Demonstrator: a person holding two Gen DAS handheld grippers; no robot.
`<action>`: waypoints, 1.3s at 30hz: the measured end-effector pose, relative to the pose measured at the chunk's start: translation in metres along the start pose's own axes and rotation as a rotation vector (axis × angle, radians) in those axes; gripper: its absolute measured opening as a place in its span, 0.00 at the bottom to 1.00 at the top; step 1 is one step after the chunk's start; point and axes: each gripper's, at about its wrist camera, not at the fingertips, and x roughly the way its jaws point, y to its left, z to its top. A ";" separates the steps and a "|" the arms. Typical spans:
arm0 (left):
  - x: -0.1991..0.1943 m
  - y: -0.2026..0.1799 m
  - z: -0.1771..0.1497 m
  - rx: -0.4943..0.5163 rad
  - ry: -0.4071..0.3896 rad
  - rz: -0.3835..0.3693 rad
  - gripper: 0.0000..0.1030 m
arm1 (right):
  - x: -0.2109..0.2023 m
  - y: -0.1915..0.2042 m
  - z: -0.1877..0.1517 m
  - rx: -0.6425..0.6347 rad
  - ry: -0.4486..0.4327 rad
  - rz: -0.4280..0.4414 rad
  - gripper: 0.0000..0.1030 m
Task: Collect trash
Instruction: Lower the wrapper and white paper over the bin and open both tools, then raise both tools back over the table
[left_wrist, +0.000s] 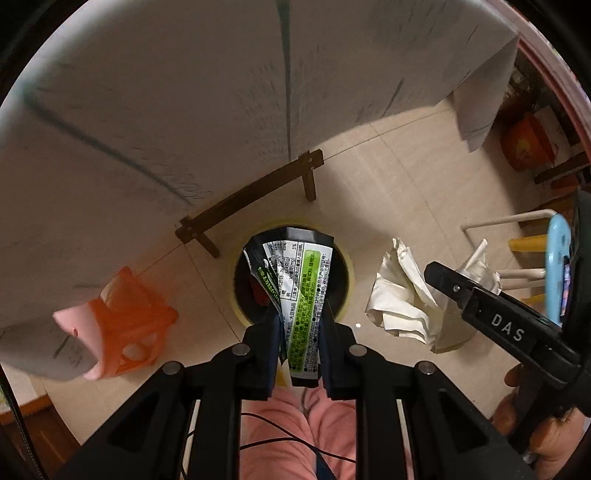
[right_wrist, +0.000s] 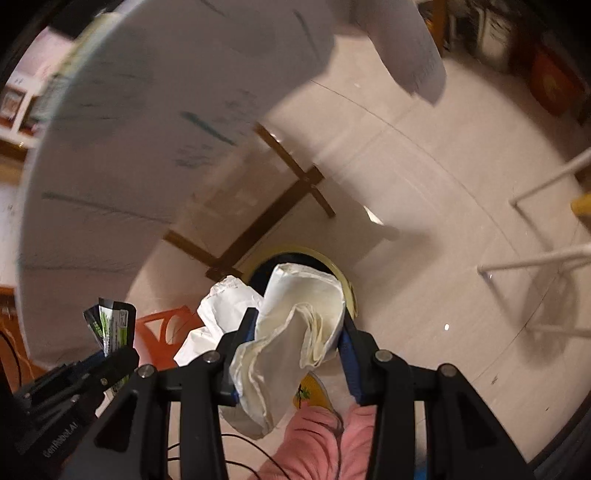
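Bin (left_wrist: 236, 284) sits on the floor right under both tongs, wrapper almost dead over its mouth. Right tongs (right_wrist: 295, 343) are clenched on a crumpled white napkin (right_wrist: 291, 332). Left tongs (left_wrist: 301, 321) pinch a black-and-green snack wrapper (left_wrist: 299, 291), long axis hanging down, tiny print unreadable. Right tongs read "DAS".

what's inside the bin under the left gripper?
Bin: dark interior, something reddish at the left wall. The wrapper clamped in the left gripper hangs over the opening and covers the rest.

I read "DAS" in white on the right gripper (left_wrist: 441, 275). The left gripper (right_wrist: 110, 360) carries "GenRobot.AI". "5%" shows on the wrapper (left_wrist: 301, 291); its remaining print is too small for me.
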 end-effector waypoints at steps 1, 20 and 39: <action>0.011 -0.001 0.002 0.010 0.003 0.007 0.18 | 0.011 -0.005 0.000 0.016 0.005 0.000 0.41; 0.112 0.006 -0.006 0.139 0.033 0.057 0.65 | 0.139 -0.027 -0.021 0.081 0.076 -0.052 0.43; 0.078 0.055 -0.025 -0.006 -0.054 0.094 0.65 | 0.147 0.025 -0.016 0.002 0.042 0.013 0.75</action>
